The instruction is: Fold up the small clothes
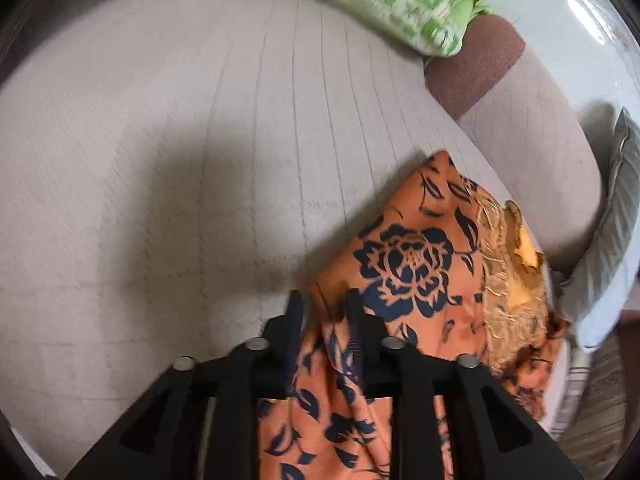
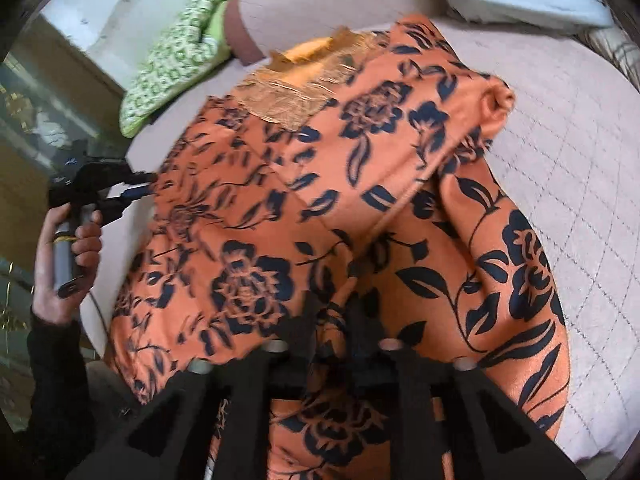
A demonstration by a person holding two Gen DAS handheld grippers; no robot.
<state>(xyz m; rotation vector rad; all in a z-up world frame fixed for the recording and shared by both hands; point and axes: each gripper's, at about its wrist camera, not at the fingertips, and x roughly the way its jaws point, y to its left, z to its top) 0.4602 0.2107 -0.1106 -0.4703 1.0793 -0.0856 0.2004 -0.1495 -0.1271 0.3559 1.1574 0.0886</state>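
Note:
An orange garment with a dark blue flower print and a gold lace yoke (image 1: pixel 416 264) lies partly on a pale quilted bed cover (image 1: pixel 200 160). My left gripper (image 1: pixel 324 300) is shut on a fold of its cloth, which runs back between the fingers. In the right wrist view the same garment (image 2: pixel 320 168) fills the middle, partly folded over itself. My right gripper (image 2: pixel 334 312) is shut on a bunched edge of it. The left gripper (image 2: pixel 136 184) shows at the garment's left side, held by a hand.
A green and white patterned cloth (image 1: pixel 400 0) lies at the far edge of the bed (image 2: pixel 176 60). A brown patch of cover (image 1: pixel 476 68) is beside it. A pale pillow (image 1: pixel 608 240) lies at the right. The quilted cover (image 2: pixel 580 180) spreads right of the garment.

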